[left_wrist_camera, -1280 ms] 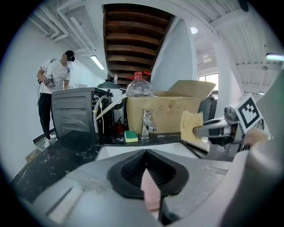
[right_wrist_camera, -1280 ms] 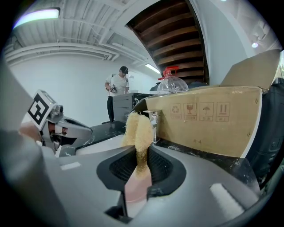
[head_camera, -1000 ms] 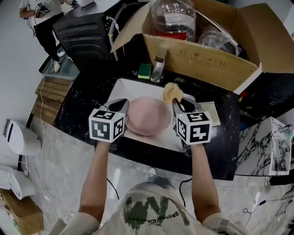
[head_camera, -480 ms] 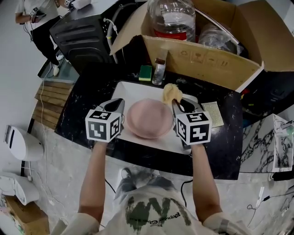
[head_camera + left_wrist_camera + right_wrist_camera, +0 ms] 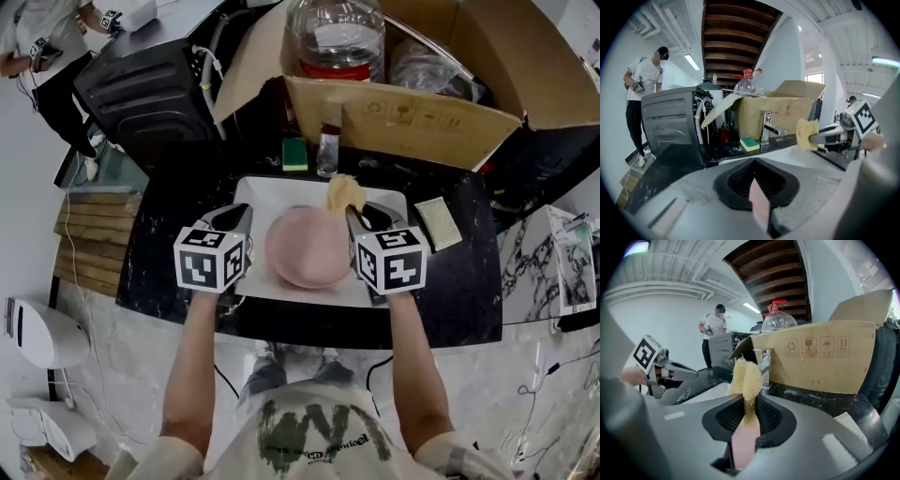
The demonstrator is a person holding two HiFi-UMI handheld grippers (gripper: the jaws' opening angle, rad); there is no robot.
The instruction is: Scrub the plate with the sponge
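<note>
While the left hand-held gripper (image 5: 240,223) is clamped on the rim of the pink plate (image 5: 307,248) – its own view shows the rim as a thin pink sliver, edge-on between the closed jaws – the right hand-held gripper (image 5: 362,221) is closed on a pale, fibrous sponge (image 5: 344,193). The plate sits over the white tray (image 5: 259,187) on the dark tabletop (image 5: 169,225), between the two grippers, its broad face turned up to the head view. Being round, it has no long axis. It looks stiff, smooth and probably breakable, likely slippery when wet, so the rim is the sensible hold, taken firmly. The sponge looks soft and light. It bulges past the jaws – its long axis runs on from them, away from the person, beside the plate's far right edge.
</note>
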